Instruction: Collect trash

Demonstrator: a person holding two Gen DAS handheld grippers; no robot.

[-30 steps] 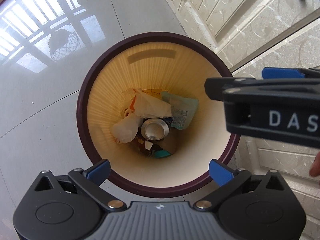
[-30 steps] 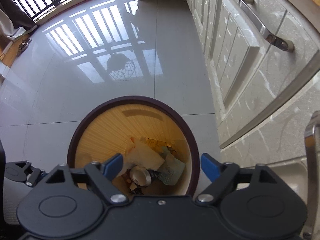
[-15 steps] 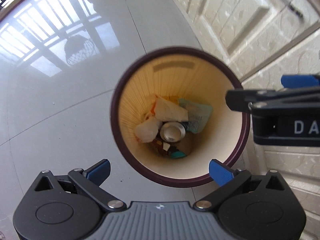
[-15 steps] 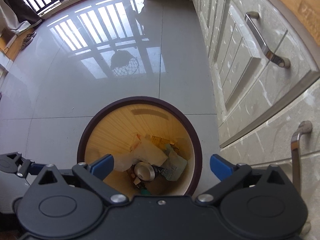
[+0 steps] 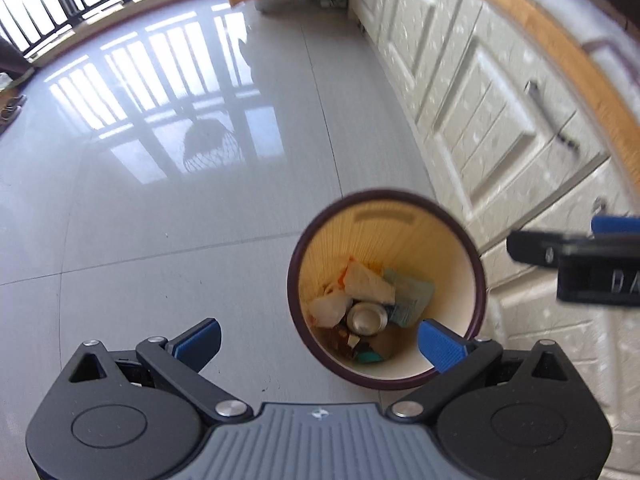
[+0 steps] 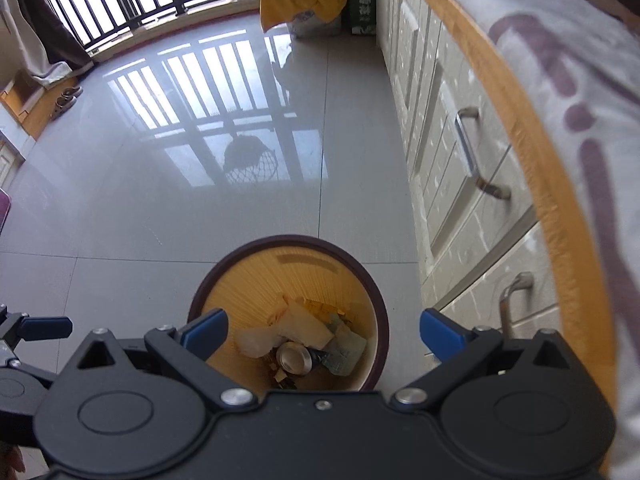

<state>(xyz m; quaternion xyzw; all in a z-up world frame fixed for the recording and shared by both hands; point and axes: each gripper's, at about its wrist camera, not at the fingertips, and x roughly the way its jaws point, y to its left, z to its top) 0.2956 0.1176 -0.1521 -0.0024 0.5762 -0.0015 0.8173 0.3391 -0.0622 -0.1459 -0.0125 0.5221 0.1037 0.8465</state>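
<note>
- A balcony railing (image 6: pixel 132 4) is standing at the far left, throwing a striped reflection across the glossy grey tiled floor (image 5: pixel 160 208).
- A pair of shoes (image 6: pixel 66 100) is lying by the left wall, well apart from the bin.
- A yellow cloth (image 6: pixel 300 0) is draping over something at the far end, beside a green box (image 6: pixel 362 0).
- The left gripper (image 5: pixel 318 340) is hanging above the floor with its blue-padded jaws spread wide and nothing between them.
- The trash bin (image 5: pixel 296 272), round, with a dark maroon rim and a ribbed cream inner wall, is standing on the floor just beside the cabinets.
- Inside it, crumpled white paper (image 5: pixel 368 284), a shiny metal can (image 5: pixel 366 318) end-up and a pale green wrapper (image 5: pixel 412 298) are lying piled at the bottom.
- The right gripper (image 6: pixel 324 334) is hovering over the bin, its jaws fully spread and holding nothing.
- Cream marbled cabinets (image 6: pixel 452 184) with metal bar handles (image 6: pixel 470 148) are running along the right, topped by a wooden counter edge (image 6: pixel 532 148).
</note>
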